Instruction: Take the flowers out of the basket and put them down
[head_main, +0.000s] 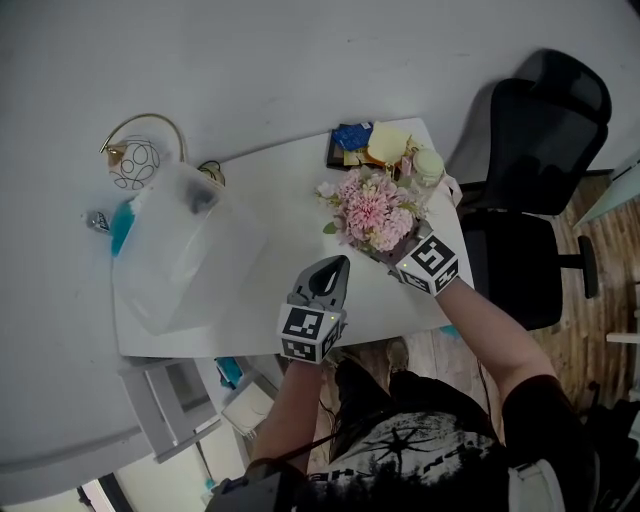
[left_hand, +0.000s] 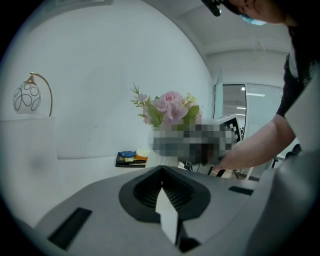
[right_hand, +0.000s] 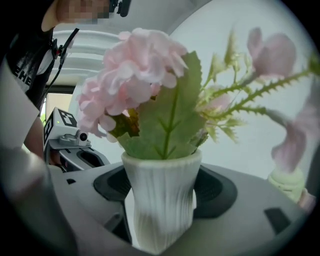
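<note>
The right gripper has its jaws closed on a white ribbed vase that carries the pink flowers. In the head view the bunch is over the right part of the white table. The left gripper, lower centre in the head view, has its jaws together and holds nothing.

The vase looks smooth and the bunch looks top-heavy, so I think it may slip or tip in the jaws. Setting it down close to the table edge or to the small items could knock something off.

The lower edge of the right gripper view cuts off the foot of the vase. From above, the blossoms cover the vase. I cannot make out any basket.
</note>
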